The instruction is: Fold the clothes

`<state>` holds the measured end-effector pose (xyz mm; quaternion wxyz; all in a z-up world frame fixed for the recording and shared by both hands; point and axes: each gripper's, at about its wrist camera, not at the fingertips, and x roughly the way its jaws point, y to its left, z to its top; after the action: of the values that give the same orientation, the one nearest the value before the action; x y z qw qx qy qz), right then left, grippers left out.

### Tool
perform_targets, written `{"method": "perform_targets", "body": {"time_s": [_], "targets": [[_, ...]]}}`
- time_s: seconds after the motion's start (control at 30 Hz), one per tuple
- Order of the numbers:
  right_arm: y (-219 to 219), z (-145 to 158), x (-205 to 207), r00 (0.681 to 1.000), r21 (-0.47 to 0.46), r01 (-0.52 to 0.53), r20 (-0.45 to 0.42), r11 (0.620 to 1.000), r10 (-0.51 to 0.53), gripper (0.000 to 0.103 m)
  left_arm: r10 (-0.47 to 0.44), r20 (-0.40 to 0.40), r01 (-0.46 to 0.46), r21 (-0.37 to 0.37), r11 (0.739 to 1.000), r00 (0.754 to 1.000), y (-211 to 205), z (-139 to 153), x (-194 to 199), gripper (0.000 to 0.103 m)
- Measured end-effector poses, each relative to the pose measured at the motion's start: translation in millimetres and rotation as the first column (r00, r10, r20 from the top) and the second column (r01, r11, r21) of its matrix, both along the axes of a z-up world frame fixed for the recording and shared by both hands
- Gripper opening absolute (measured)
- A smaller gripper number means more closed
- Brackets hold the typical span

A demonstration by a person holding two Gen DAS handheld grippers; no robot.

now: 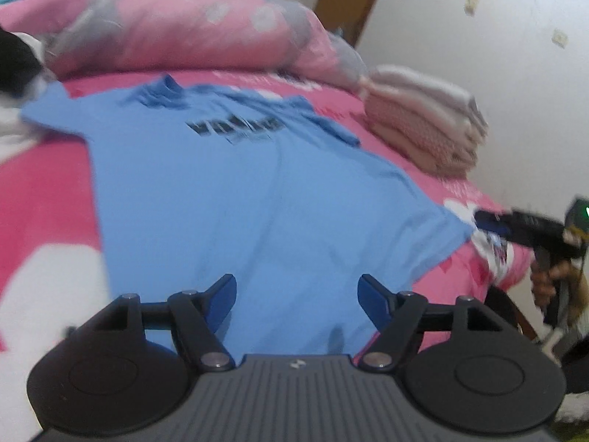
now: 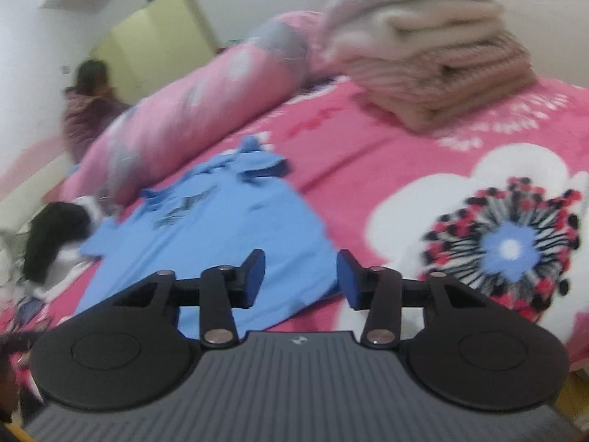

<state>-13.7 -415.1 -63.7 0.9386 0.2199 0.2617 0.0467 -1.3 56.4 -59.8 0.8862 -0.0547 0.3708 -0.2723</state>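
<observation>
Light-blue cotton-like T-shirt [image 1: 235, 199]: matt, smooth cloth. Pink flowered bedspread [image 2: 368, 169]: soft fleecy cloth. Folded beige towels [image 2: 434, 62]: thick, ribbed.

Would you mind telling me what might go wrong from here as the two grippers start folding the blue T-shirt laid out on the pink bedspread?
1. The light blue T-shirt has a rumpled far sleeve and collar, so a fold might lock in creases.
2. Both the left gripper and the right gripper are open and empty over the hem; closing might also pinch the pink flowered bedspread.
3. The stack of folded beige towels sits close by and could get bumped.
</observation>
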Motion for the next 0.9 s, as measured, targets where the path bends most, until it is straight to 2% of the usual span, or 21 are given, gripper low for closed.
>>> {"method": "perform_targets", "body": {"time_s": [0.07, 0.17, 0.3, 0.33, 0.4, 0.47, 0.63, 0.73, 0.9], "targets": [[-5, -6, 12, 1.000, -0.017, 0.010, -0.026, 1.000, -0.011, 0.044, -0.030, -0.024, 0.030, 0.019, 0.999, 0.999, -8, -8, 2, 0.074], [-9, -17, 22, 0.998, -0.045, 0.004, -0.067, 0.999, -0.007, 0.045, -0.049, -0.015, 0.049, 0.043, 0.998, 0.999, -11, -14, -3, 0.074], [-9, -23, 24, 0.997, -0.033, -0.016, -0.078, 0.999, 0.013, 0.042, -0.069, -0.010, 0.070, 0.052, 0.996, 0.998, -5, -18, -10, 0.074], [-9, -23, 24, 0.997, -0.028, -0.017, -0.081, 0.999, 0.015, 0.039, -0.072, -0.008, 0.072, 0.052, 0.996, 0.997, -3, -19, -11, 0.074], [-9, -23, 25, 0.996, -0.018, -0.020, -0.089, 1.000, 0.018, 0.014, -0.076, -0.002, 0.076, 0.044, 0.996, 0.997, -1, -21, -13, 0.074], [-8, -22, 24, 0.996, 0.001, -0.032, -0.088, 0.999, 0.032, 0.004, -0.077, 0.000, 0.076, 0.037, 0.996, 0.997, 0, -21, -12, 0.074], [-8, 4, 7, 1.000, -0.011, -0.018, -0.006, 1.000, 0.018, 0.003, -0.088, -0.003, 0.088, 0.026, 0.996, 0.996, 5, -21, -12, 0.074], [-16, 15, -1, 1.000, -0.005, -0.005, 0.012, 1.000, 0.005, 0.003, -0.096, -0.006, 0.096, 0.027, 0.995, 0.995, 9, -21, -12, 0.074], [-8, -15, 9, 0.993, -0.106, -0.032, -0.116, 0.994, 0.019, 0.003, -0.106, -0.005, 0.106, 0.037, 0.994, 0.994, 10, -21, -12, 0.074]]}}
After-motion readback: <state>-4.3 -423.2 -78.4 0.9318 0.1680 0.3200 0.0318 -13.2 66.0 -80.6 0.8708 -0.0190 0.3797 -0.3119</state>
